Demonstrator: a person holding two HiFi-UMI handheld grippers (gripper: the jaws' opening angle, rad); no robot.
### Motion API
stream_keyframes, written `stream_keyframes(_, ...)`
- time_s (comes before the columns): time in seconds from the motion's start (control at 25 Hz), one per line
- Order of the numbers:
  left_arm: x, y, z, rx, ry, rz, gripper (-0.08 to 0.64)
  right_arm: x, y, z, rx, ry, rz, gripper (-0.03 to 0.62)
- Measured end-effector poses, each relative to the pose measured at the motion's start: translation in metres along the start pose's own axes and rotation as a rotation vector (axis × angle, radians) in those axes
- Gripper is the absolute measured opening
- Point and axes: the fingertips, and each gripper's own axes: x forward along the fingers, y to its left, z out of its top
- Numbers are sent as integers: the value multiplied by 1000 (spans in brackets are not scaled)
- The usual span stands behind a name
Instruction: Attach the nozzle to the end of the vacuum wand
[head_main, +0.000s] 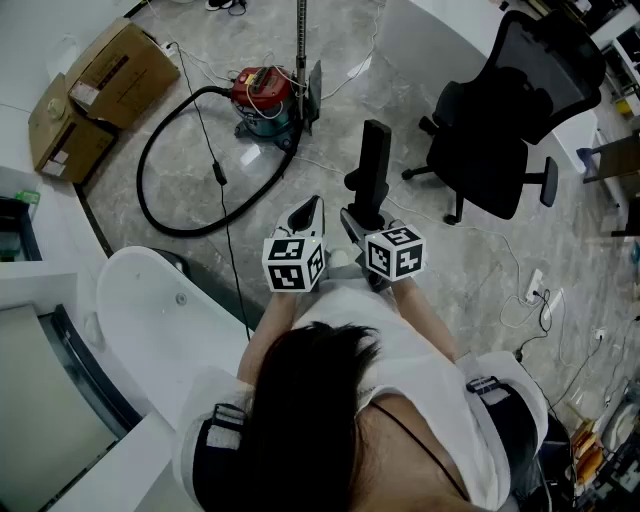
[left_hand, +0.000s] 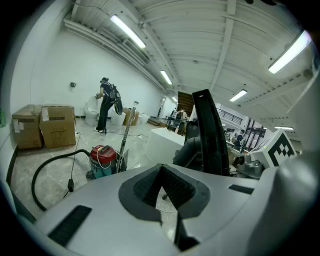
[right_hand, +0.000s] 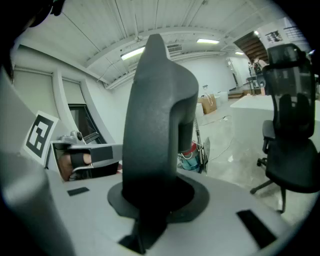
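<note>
Black plastic nozzle (head_main: 372, 175), tall and curved, is standing nearly upright in the right gripper (head_main: 353, 222), whose jaws are pinching its lower stem. The right gripper view shows the nozzle's body (right_hand: 155, 130) rising straight out from between them and filling the middle of the view. The left gripper (head_main: 305, 212) is riding just beside it with its jaws pressed together on nothing; in the left gripper view only bare floor is showing past the closed tips (left_hand: 164, 182). The thin metal vacuum wand (head_main: 301, 40) is standing upright against the red canister vacuum (head_main: 262, 95), out on the grey stone floor (head_main: 450, 300), with the black hose (head_main: 160, 150) looping away to the left. Relation for the coming move: the wand is lying ahead of the held nozzle and somewhat to its left, well apart, and nothing is lying in between. Its long axis is running roughly vertical, close to parallel with the nozzle's. The right hand is carrying the part. The empty left gripper is sitting on the wand's side, so it is judged the better placed to steady the tube. Which wand end is free cannot be told here; its top is running out of the head view.
</note>
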Motion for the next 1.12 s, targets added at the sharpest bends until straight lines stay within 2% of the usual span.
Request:
stream_keyframes(0.48, 12, -5, 6, 19, -2, -6, 2, 2, -8, 8, 2, -23, 9, 78)
stream_keyframes(0.68, 22, -9, 10, 28, 1, -10, 2, 1, -12, 14, 30, -20, 79, 78)
stream_keyframes(1.12, 42, -16, 13, 13, -18, 6, 3, -6, -42, 23, 17, -14, 73, 80)
